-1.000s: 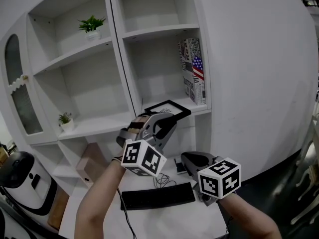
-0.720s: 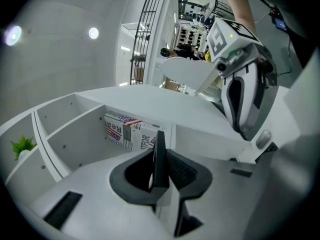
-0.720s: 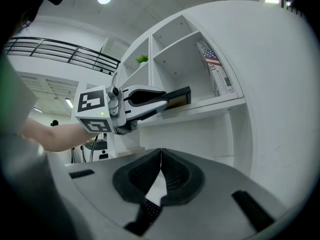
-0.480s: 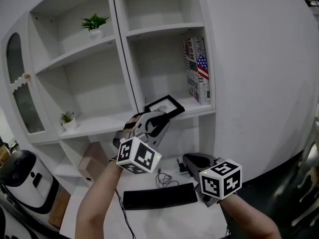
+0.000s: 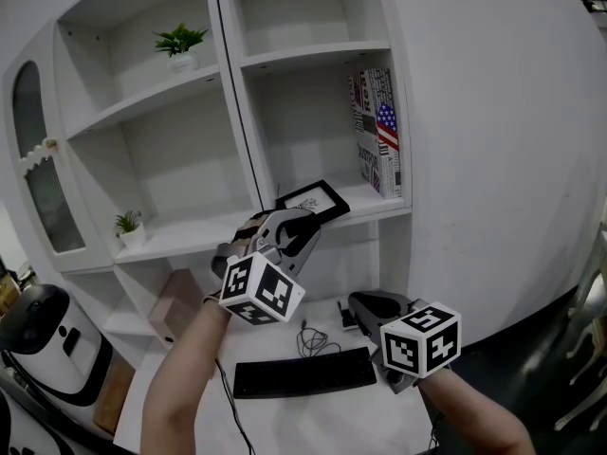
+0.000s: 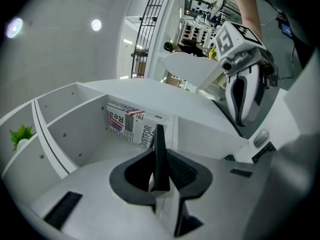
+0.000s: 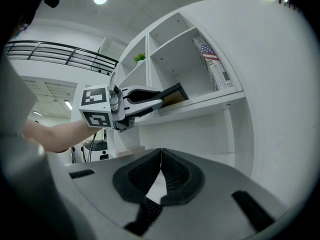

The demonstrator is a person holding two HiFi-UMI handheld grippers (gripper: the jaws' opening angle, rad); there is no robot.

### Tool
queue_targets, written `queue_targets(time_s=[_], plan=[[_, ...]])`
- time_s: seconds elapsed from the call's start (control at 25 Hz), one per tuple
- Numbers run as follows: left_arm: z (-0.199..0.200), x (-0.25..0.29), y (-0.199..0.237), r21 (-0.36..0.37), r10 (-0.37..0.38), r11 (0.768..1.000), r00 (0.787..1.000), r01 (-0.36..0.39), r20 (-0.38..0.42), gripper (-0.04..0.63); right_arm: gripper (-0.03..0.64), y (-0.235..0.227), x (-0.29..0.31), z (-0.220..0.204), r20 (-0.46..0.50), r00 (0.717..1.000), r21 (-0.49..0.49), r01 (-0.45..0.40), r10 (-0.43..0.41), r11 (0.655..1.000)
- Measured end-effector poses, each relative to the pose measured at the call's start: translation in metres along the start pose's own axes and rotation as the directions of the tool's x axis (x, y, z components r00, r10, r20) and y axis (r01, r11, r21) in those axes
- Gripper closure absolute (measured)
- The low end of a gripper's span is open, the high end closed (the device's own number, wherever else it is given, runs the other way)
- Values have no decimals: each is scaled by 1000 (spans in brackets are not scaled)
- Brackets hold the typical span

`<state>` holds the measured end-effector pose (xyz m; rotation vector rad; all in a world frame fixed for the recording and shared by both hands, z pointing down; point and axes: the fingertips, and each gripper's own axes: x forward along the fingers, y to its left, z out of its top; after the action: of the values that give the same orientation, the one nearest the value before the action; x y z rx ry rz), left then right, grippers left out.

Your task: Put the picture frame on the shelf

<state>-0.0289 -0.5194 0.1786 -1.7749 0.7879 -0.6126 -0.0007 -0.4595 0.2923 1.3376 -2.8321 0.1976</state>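
Note:
My left gripper [image 5: 292, 227] is shut on a black picture frame [image 5: 314, 200] and holds it tilted over the front edge of the lower right shelf [image 5: 379, 207]. In the left gripper view the picture frame [image 6: 160, 156] shows edge-on, pinched between the jaws, with the left gripper [image 6: 161, 171] pointing into the shelf bay. My right gripper [image 5: 365, 303] hangs low over the desk with its jaws pressed together and nothing in them. In the right gripper view, the right gripper [image 7: 160, 171] looks toward the left gripper [image 7: 150, 98] and the picture frame [image 7: 172, 94] at the shelf.
Books [image 5: 377, 131] stand at the right end of the same shelf bay; they show as books [image 6: 131, 126] in the left gripper view. Small potted plants [image 5: 178, 44] [image 5: 126, 227] sit on the left shelves. A black keyboard [image 5: 303, 372] and cables lie on the desk below.
My left gripper has risen and carried the picture frame slightly up and toward the shelf edge, mostly between one second and half a second ago. The right gripper has barely moved.

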Motion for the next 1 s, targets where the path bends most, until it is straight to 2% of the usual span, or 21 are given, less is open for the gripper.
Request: queue_targets(time_s=[1.0], plan=[[-21, 24, -1, 46, -77, 996, 993, 81, -84, 523, 615, -19, 8, -8, -13, 1000, 28, 4, -4, 1000]])
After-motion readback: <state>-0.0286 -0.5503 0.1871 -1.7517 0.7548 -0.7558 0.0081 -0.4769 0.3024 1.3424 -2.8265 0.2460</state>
